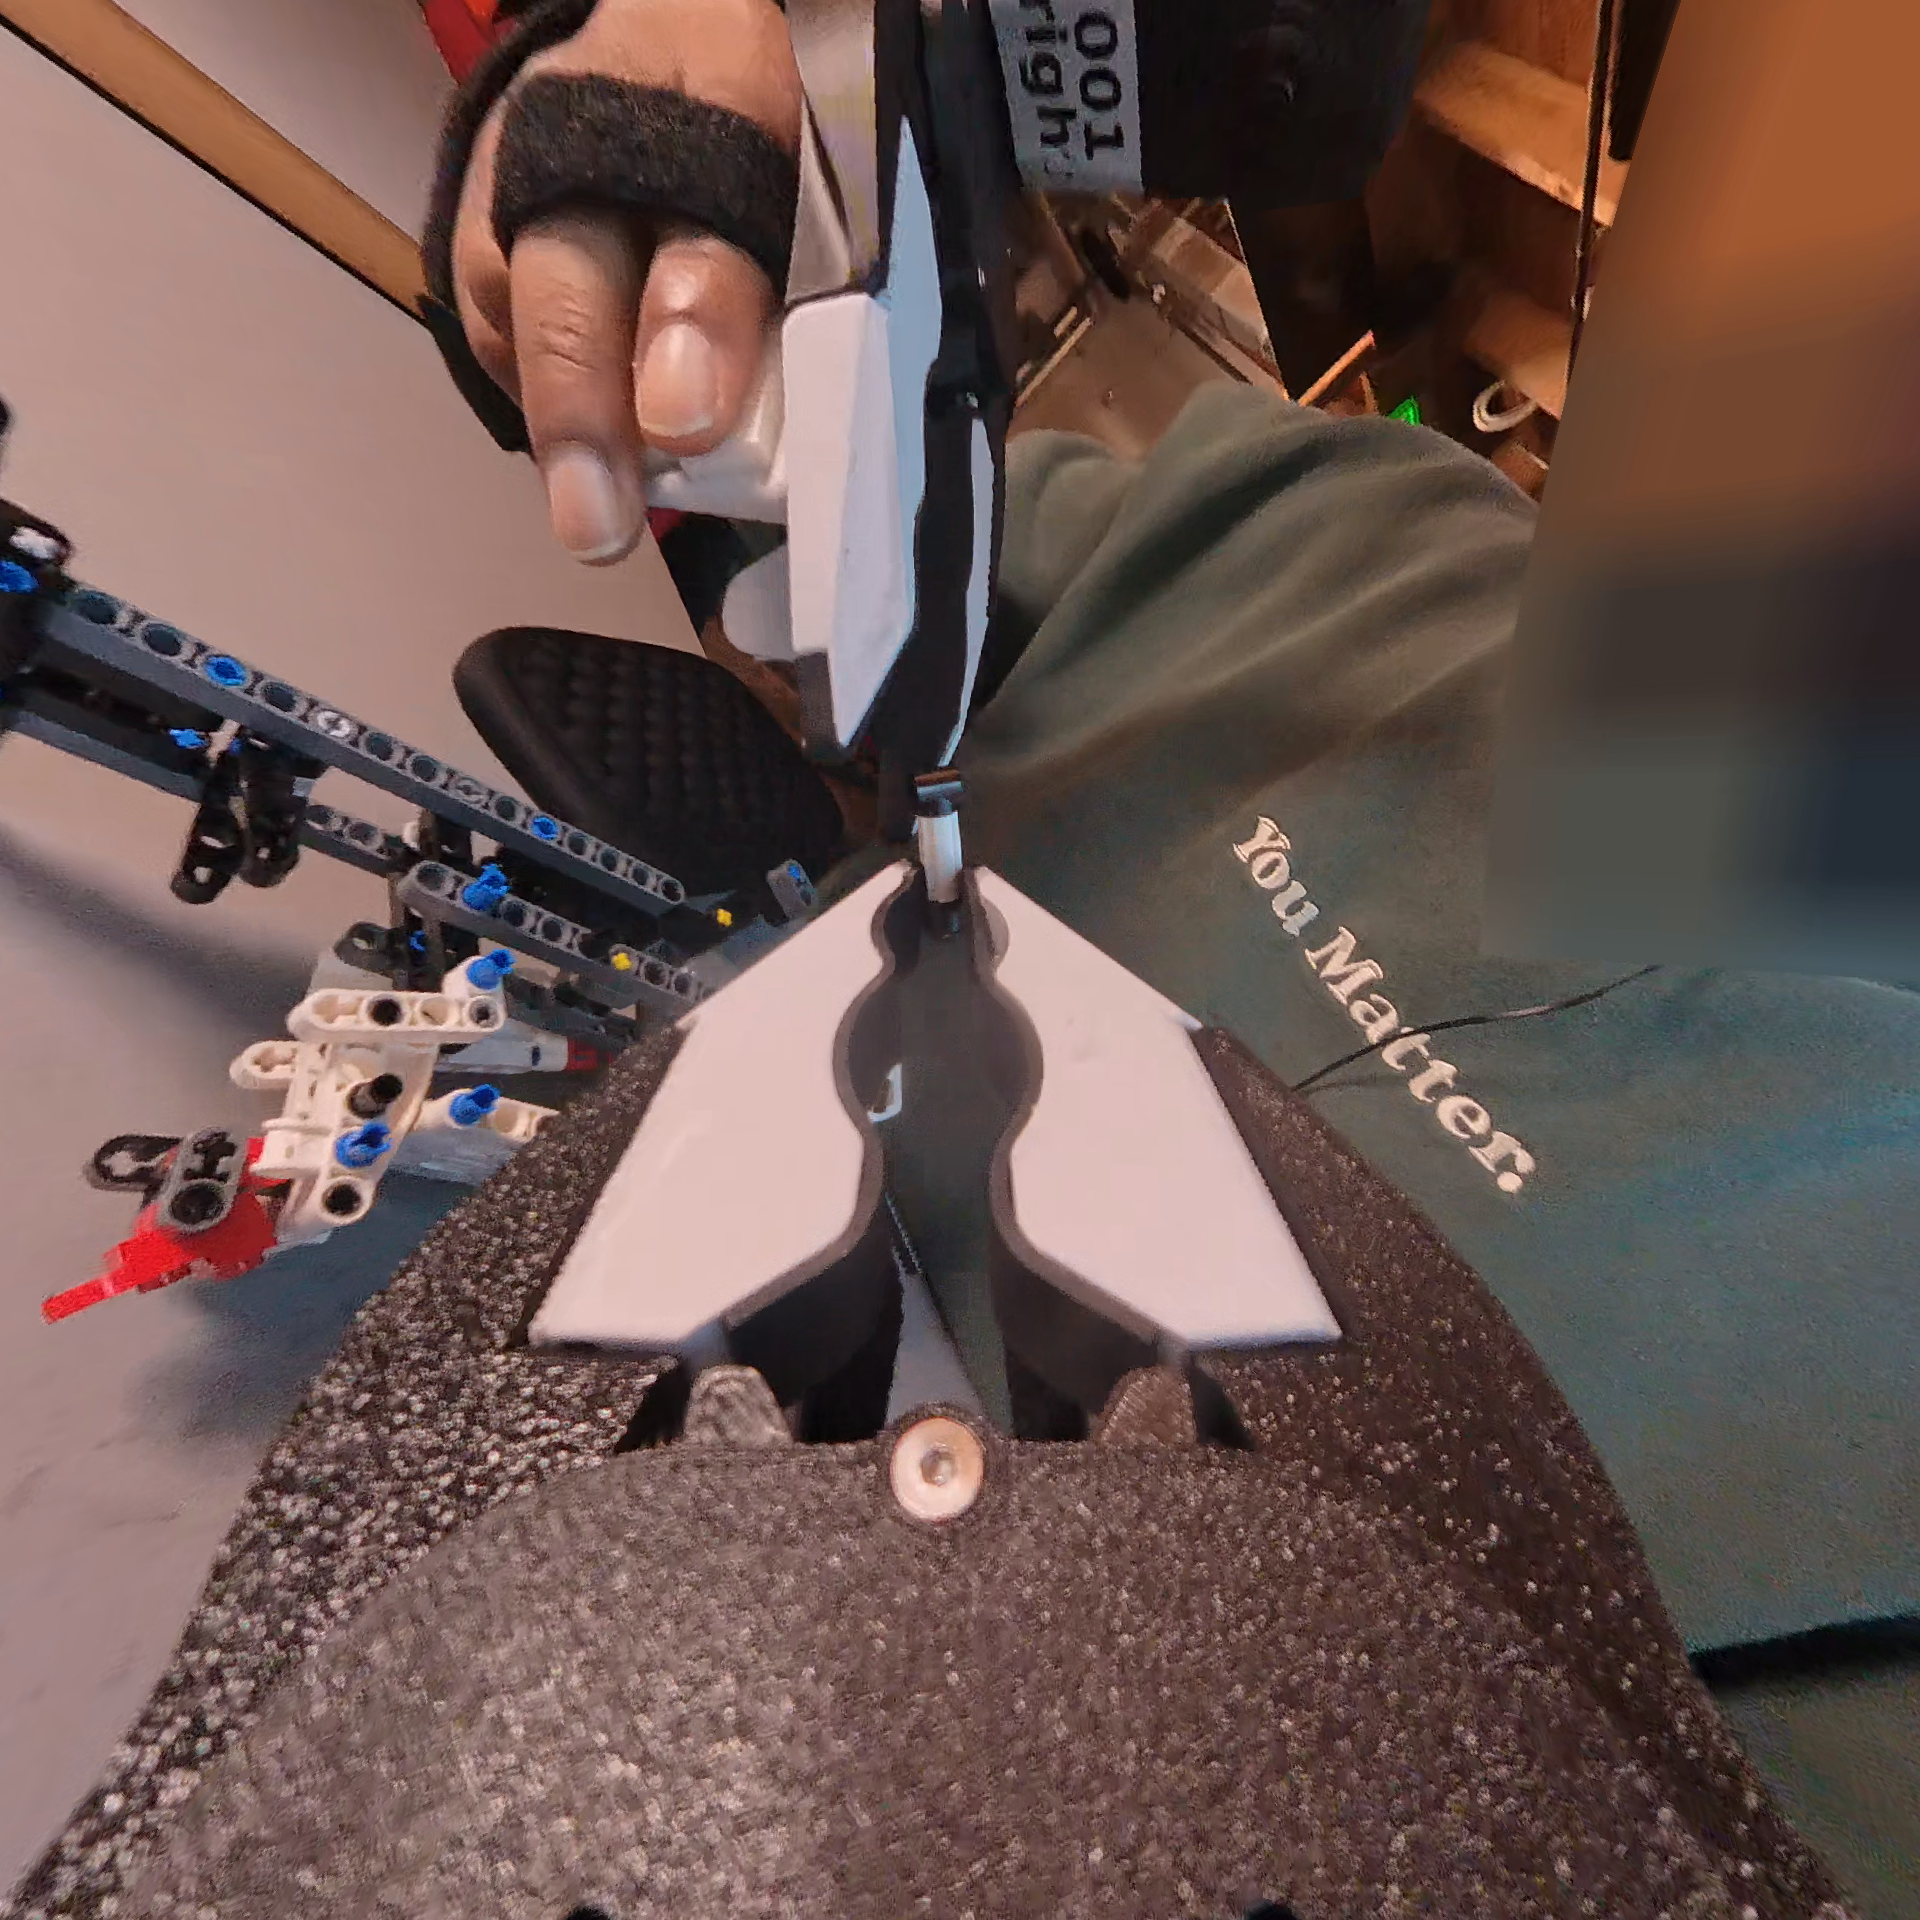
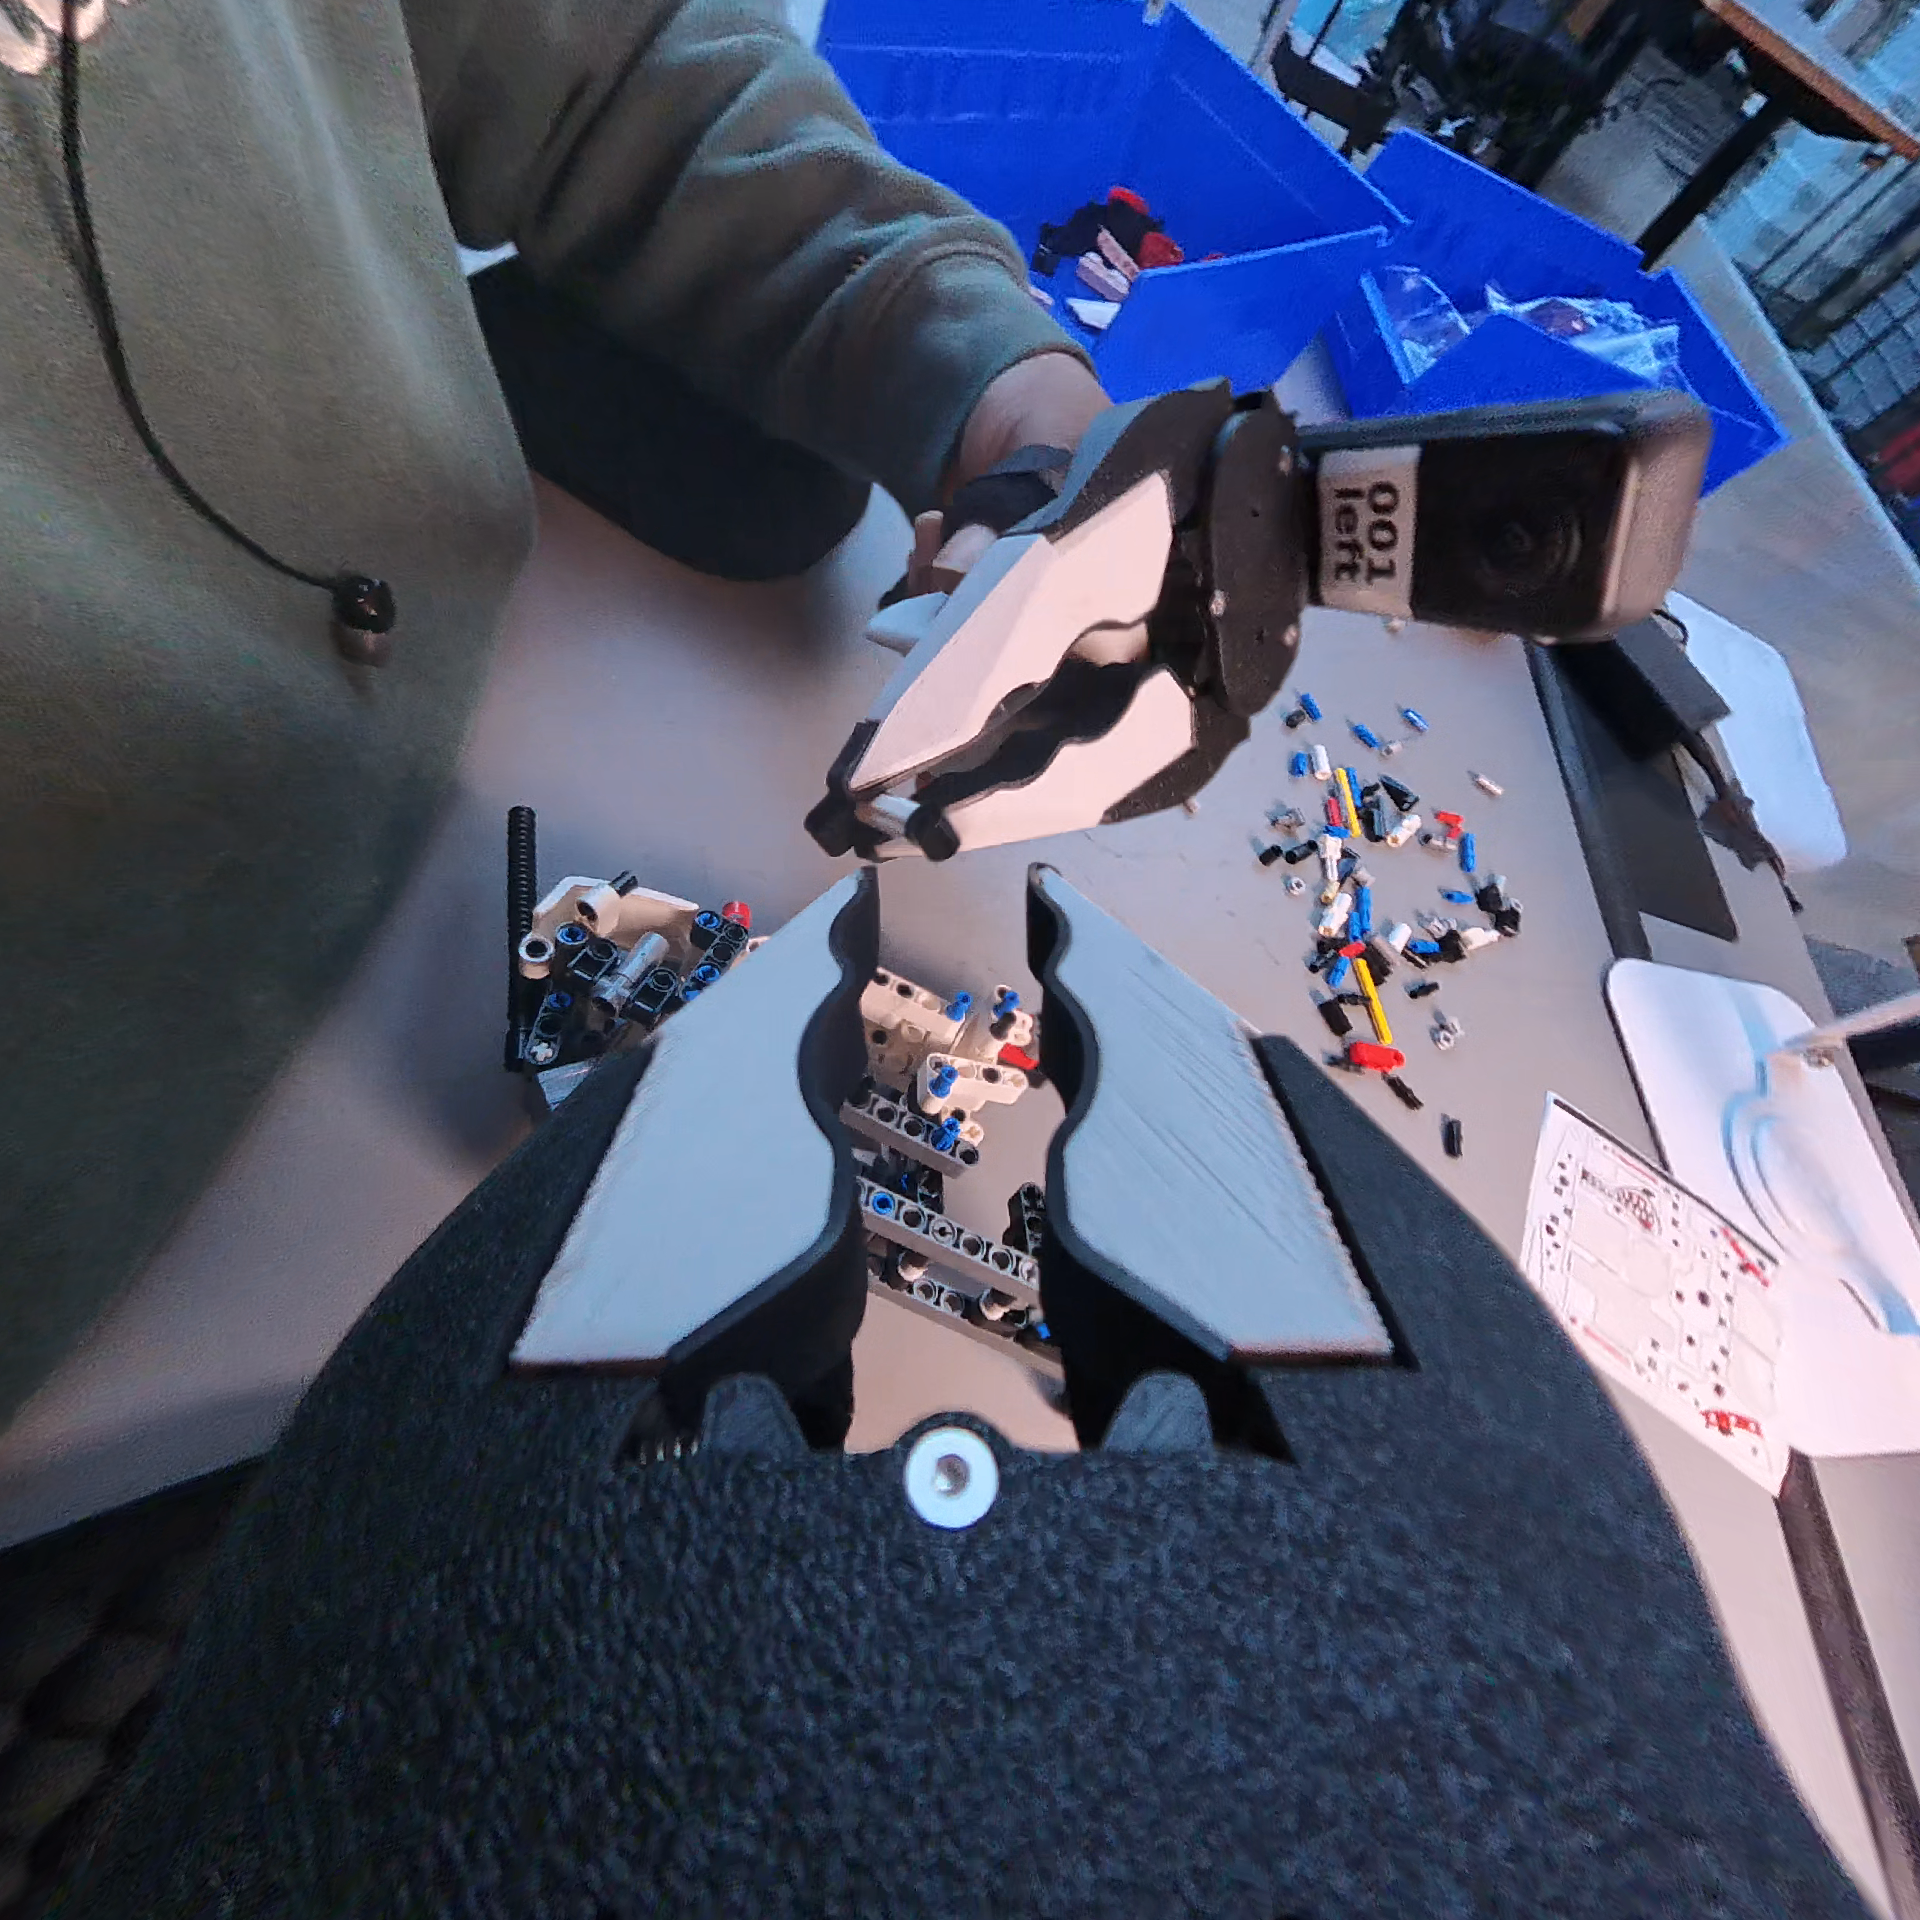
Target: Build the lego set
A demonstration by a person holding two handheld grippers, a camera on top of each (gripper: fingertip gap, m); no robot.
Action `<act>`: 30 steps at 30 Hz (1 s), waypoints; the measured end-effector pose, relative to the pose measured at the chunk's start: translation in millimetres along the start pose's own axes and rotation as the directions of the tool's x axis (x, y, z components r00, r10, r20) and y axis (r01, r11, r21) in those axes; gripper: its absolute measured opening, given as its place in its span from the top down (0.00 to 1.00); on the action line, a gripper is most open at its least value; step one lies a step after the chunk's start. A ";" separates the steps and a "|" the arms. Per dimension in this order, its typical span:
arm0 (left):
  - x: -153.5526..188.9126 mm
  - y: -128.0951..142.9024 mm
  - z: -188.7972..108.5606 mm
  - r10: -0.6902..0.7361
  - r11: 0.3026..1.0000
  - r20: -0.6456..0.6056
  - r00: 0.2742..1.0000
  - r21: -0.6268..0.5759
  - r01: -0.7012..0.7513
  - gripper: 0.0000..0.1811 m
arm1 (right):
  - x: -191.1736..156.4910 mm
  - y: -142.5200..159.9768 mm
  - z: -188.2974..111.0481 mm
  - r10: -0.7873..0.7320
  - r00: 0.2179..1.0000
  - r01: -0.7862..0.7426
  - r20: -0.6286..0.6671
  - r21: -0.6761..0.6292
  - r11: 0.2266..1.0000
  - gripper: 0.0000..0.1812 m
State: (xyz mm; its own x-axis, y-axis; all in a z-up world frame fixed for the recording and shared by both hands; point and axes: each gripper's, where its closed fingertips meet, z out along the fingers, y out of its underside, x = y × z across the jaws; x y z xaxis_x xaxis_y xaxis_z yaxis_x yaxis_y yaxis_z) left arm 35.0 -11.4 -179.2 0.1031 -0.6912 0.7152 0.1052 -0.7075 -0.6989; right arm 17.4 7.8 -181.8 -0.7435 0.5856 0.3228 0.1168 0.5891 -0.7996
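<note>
My left gripper (image 1: 940, 883) is shut on a small white pin (image 1: 938, 844) and holds it in the air above the table. It also shows in the right wrist view (image 2: 883, 826), with the pin (image 2: 889, 812) between its tips. My right gripper (image 2: 951, 883) is open and empty, its tips just below the left gripper's tips. In the left wrist view the right gripper (image 1: 904, 753) comes down from above, close to the pin. The lego model (image 1: 343, 821) of dark grey beams, white parts and blue pins lies on the table, and shows under my right gripper (image 2: 935, 1101).
A small sub-assembly (image 2: 613, 966) lies near the person's green sweatshirt (image 2: 208, 727). Several loose lego parts (image 2: 1371, 914) are scattered to the right. Blue bins (image 2: 1195, 208) stand at the back. An instruction sheet (image 2: 1652, 1278) and a white tray (image 2: 1683, 1018) are at the right edge. My left and right fingertips are right by each other.
</note>
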 end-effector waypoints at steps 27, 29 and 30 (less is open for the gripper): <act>-18.0 -19.8 -9.7 0.431 0.898 0.184 0.883 0.006 -0.439 1.00 | 6.5 -23.6 -4.3 0.277 0.937 -0.324 0.211 0.236 0.916 0.90; -7.8 -23.6 -12.3 0.465 0.873 0.163 0.870 0.076 -0.481 1.00 | 13.0 -25.3 -5.3 0.305 0.934 -0.346 0.185 0.269 0.899 0.86; -7.0 -27.4 -14.6 0.471 0.863 0.182 0.863 0.106 -0.494 1.00 | 16.8 -22.3 -5.8 0.311 0.938 -0.343 0.156 0.274 0.898 0.86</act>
State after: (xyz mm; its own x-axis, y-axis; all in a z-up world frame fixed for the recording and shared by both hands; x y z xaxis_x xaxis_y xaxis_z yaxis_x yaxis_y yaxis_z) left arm 16.9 10.8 -165.1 0.3188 -0.9030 0.2879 0.1448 -0.2538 -0.9563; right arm 6.1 7.8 -155.7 -0.7633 0.6456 -0.0248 0.1796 0.1752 -0.9680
